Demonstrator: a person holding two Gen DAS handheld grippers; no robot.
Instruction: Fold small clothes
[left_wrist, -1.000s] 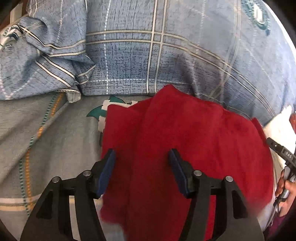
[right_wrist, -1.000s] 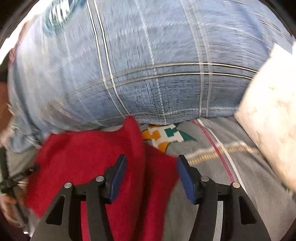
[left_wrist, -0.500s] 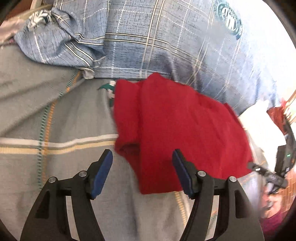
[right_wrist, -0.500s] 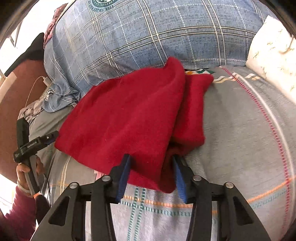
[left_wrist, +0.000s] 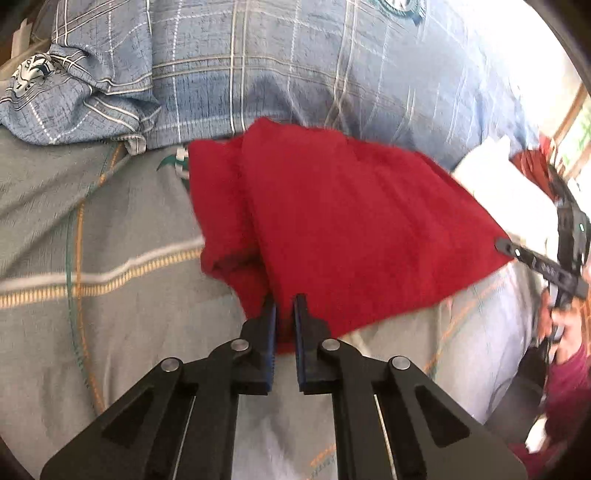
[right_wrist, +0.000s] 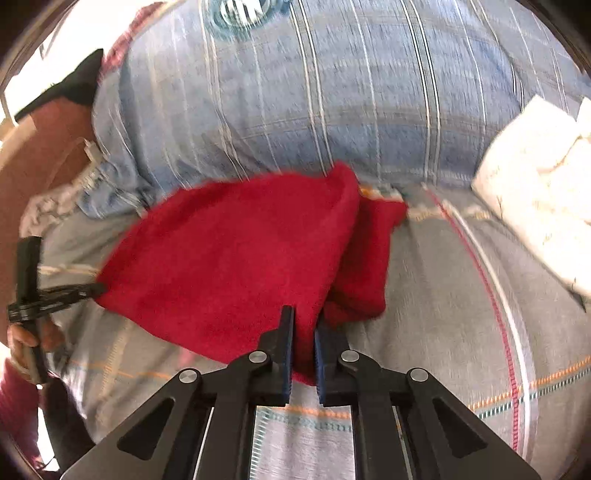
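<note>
Both claws, wide apart a second ago, now pinch the red garment (left_wrist: 343, 221) at its near corners, left claw (left_wrist: 284, 306) and right claw (right_wrist: 303, 317), so lifting evenly should keep the fold square.

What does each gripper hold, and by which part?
Both hold the red cloth by its near edge: the left gripper at its left corner, the right gripper at its right corner.

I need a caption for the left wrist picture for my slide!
The left tool pinches the near edge of the red cloth on the grey striped bedsheet.
</note>
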